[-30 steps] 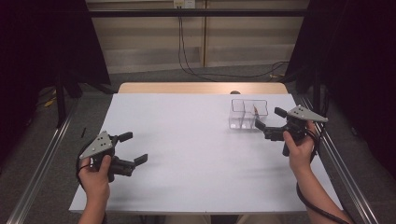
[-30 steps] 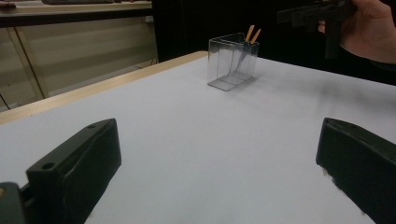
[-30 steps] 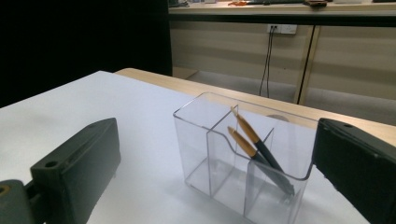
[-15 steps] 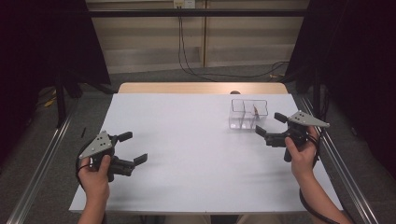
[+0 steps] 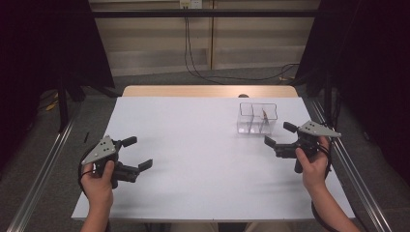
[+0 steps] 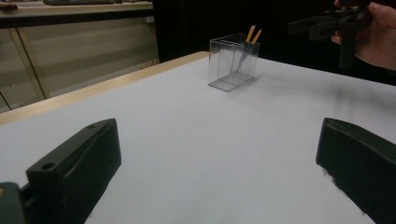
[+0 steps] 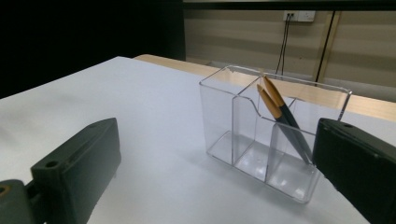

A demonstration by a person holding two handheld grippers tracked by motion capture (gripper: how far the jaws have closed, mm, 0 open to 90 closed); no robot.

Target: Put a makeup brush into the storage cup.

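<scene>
Toward the table's [image 5: 193,145] far right I see a clear three-compartment organizer [image 5: 257,117] holding two pencils [image 7: 280,116], which lean with their tan ends up. I hold my right gripper [image 5: 279,137] just beside it, jaws spread and empty. My left gripper [image 5: 138,153], also spread, hovers near the front left edge.

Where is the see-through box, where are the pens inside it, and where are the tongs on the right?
see-through box [image 7: 219,121], right gripper view, its front wall.
pens [image 7: 285,119], right gripper view, the dark barrels.
right tongs [image 5: 279,136], high view, between the two tips.
</scene>
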